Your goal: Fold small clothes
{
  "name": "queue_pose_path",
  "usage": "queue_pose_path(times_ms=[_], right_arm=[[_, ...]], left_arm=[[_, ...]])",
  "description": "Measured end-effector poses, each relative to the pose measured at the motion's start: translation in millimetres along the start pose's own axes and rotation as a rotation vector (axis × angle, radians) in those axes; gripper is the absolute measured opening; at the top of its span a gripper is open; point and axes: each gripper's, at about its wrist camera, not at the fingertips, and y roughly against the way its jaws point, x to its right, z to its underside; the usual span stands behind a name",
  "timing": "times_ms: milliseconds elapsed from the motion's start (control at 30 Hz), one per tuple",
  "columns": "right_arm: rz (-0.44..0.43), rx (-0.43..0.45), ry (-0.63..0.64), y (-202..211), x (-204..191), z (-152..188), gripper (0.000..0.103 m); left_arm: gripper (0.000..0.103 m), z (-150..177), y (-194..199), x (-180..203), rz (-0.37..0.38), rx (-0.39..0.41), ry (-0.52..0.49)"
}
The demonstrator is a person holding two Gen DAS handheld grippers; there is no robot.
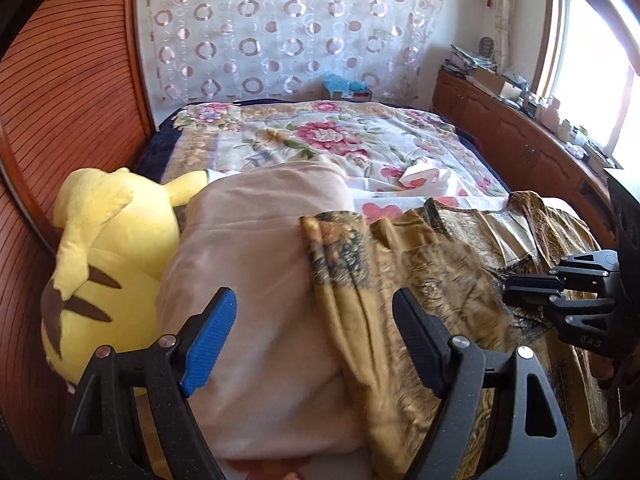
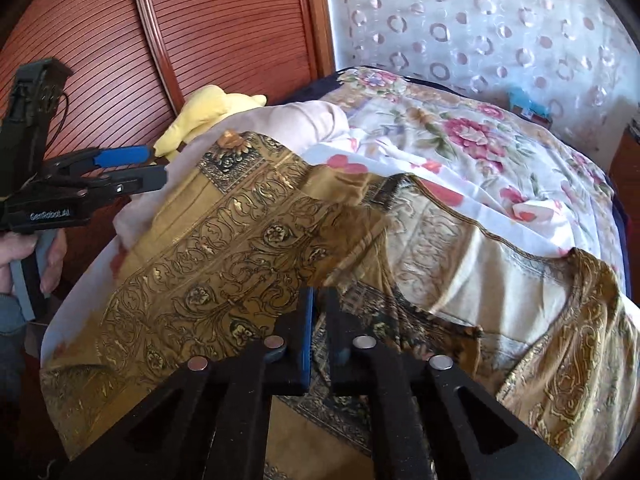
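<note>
A gold patterned garment lies spread on the bed, partly over a pink folded blanket; it fills the right wrist view. My left gripper is open and empty, hovering over the blanket and the garment's left edge; it also shows at the left of the right wrist view. My right gripper is shut on a fold of the gold garment, and it shows at the right edge of the left wrist view.
A yellow plush toy lies at the left by the wooden wardrobe. The floral bedsheet stretches behind. A wooden cabinet with clutter runs under the window on the right. A small white cloth lies on the sheet.
</note>
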Motion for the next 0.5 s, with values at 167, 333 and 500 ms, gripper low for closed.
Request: queue_pose_path(times_ms=[167,333,500], right_arm=[[0.056,0.008,-0.031,22.1,9.8,13.8,0.032],[0.159,0.020,-0.087,39.2,41.3,33.6,0.033],[0.242,0.008,-0.134,52.0,63.0,54.8,0.033]], left_arm=[[0.076,-7.2,-14.0,10.9,0.017,-0.013,-0.034],[0.051,-10.0,-25.7,10.5,0.057,-0.038,-0.016],[0.036,-12.0,-31.4,9.2,0.046,-0.047,-0.014]])
